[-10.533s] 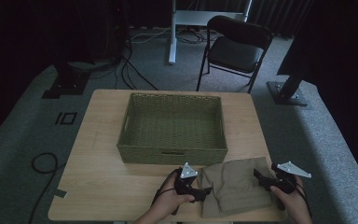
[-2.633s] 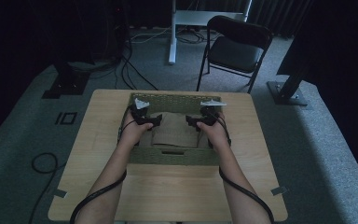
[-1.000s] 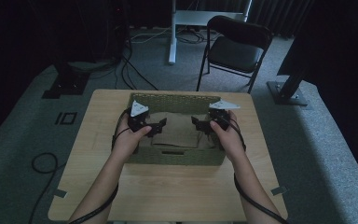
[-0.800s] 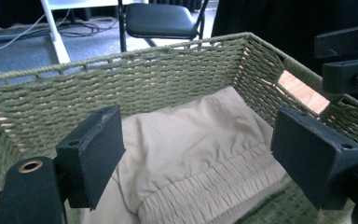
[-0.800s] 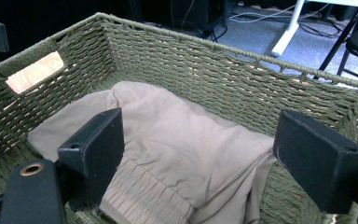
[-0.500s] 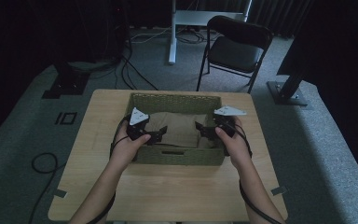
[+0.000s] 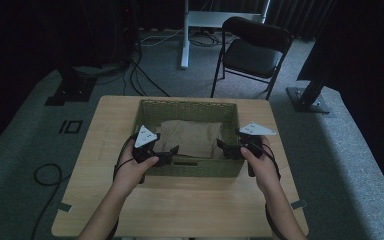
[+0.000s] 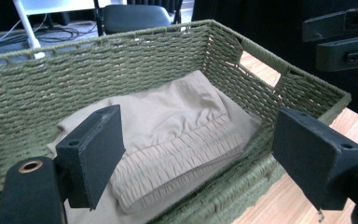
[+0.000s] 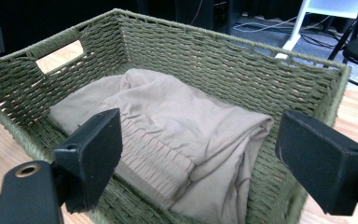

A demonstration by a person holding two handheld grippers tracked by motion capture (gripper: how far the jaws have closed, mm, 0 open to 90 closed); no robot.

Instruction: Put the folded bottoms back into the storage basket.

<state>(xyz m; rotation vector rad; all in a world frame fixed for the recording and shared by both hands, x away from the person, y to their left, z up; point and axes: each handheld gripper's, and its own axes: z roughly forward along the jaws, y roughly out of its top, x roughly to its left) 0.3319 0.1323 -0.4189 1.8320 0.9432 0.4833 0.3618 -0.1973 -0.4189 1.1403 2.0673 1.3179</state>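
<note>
Cloth dropped, hands pulling back.
Your left gripper (image 7: 172, 150) and right gripper (image 7: 220, 146) now gape empty; the folded cloth (image 7: 194, 138) has settled in the basket (image 7: 187, 106).

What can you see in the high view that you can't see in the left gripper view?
The high view alone takes in the whole wooden table, the person's two forearms and hands, the grey floor with its cables, and the left gripper from outside. The left gripper view alone gives the close-up: the gathered, stretchy band along the folded beige cloth, the weave of the green basket, and that gripper's own black jaws standing wide apart. Both show the cloth lying inside the basket, the black chair behind the table, and the right gripper.
</note>
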